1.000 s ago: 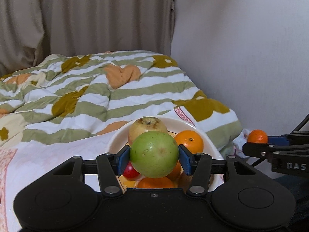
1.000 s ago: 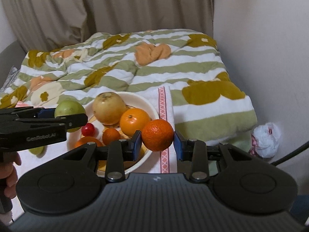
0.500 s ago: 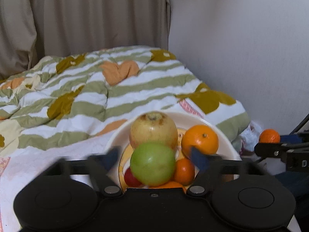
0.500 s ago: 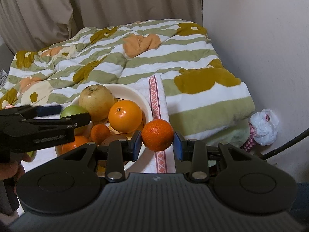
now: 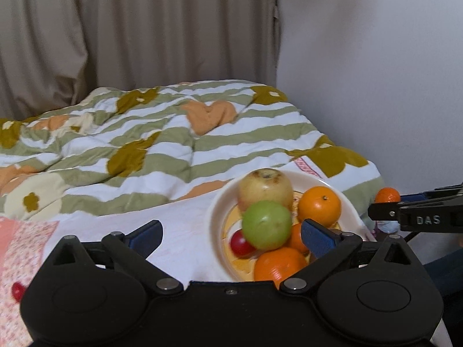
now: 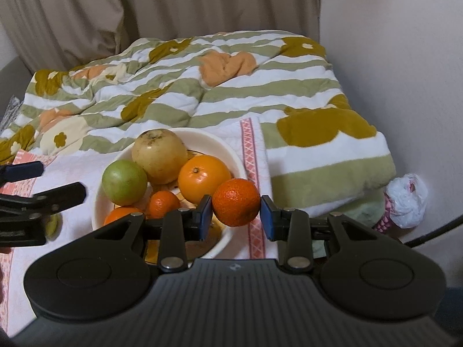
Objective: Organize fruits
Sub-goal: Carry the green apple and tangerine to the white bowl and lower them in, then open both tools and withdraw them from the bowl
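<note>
A white bowl (image 5: 215, 211) (image 6: 228, 150) on the bed holds a yellow pear-like fruit (image 6: 159, 156), a big orange (image 6: 204, 177), small oranges, a red fruit (image 5: 240, 243) and a green apple (image 5: 266, 224) (image 6: 124, 182). My left gripper (image 5: 231, 234) is open wide and empty; the apple rests in the bowl near its right finger. My right gripper (image 6: 235, 217) is shut on a mandarin (image 6: 235, 202) and holds it above the bowl's right rim. The mandarin also shows in the left wrist view (image 5: 387, 195).
The bowl stands on a white cloth with a pink border (image 6: 250, 144) over a striped green quilt (image 6: 202, 92). A small red fruit (image 5: 17, 290) lies on the cloth at the left. A wall is on the right, a curtain behind, a plastic bag (image 6: 406, 199) by the wall.
My left gripper opened and let the green apple into the bowl, then drew back to the left. My right gripper moved nearer the bowl with the mandarin.
</note>
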`<state>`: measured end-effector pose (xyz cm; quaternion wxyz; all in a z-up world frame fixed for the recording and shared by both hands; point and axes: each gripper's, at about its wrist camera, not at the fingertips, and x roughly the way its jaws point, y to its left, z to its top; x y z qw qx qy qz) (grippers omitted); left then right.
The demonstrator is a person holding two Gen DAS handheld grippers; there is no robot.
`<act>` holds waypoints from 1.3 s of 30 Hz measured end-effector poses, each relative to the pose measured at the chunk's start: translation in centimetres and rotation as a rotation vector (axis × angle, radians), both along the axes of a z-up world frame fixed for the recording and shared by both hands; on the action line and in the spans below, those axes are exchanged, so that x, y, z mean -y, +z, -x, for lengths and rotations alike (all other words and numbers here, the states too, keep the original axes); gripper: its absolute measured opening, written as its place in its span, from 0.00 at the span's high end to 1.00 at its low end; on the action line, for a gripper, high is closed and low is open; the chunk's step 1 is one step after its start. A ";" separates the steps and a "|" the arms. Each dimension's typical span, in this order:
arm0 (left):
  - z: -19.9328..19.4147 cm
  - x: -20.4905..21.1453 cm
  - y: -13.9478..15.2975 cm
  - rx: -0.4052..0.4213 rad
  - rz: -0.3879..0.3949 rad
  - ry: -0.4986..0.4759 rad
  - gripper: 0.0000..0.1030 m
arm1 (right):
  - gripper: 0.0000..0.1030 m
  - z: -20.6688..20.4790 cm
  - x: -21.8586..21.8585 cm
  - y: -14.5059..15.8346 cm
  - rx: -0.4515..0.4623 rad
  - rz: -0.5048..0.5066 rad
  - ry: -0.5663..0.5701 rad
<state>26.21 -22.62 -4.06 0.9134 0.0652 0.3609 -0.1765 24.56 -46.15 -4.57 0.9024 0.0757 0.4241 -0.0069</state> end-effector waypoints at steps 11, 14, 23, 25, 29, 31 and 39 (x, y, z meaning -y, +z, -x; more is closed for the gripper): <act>2.7 -3.1 0.7 -0.022 0.012 0.123 0.00 | 0.50 -1.7 -0.6 -2.8 0.004 -0.018 0.068; 3.3 -3.7 0.7 -0.028 0.019 0.148 0.00 | 0.50 -1.9 -0.8 -3.2 -0.002 -0.015 0.085; 5.2 -4.2 0.9 -0.021 0.020 0.195 0.00 | 0.00 -0.7 -1.1 -2.5 0.051 0.018 0.098; 5.7 -4.1 1.1 -0.016 0.026 0.201 0.00 | 0.00 -0.5 -1.1 -2.2 0.047 0.028 0.102; 6.6 -3.9 1.7 -0.001 0.035 0.206 0.00 | 0.00 0.4 -1.1 -1.3 0.064 0.033 0.114; 7.2 -3.8 2.2 0.010 0.038 0.209 0.00 | 0.00 1.0 -1.3 -0.5 0.078 0.038 0.121; 10.9 -4.3 4.6 0.064 0.068 0.244 0.00 | 0.00 4.2 -2.3 2.8 0.133 0.068 0.164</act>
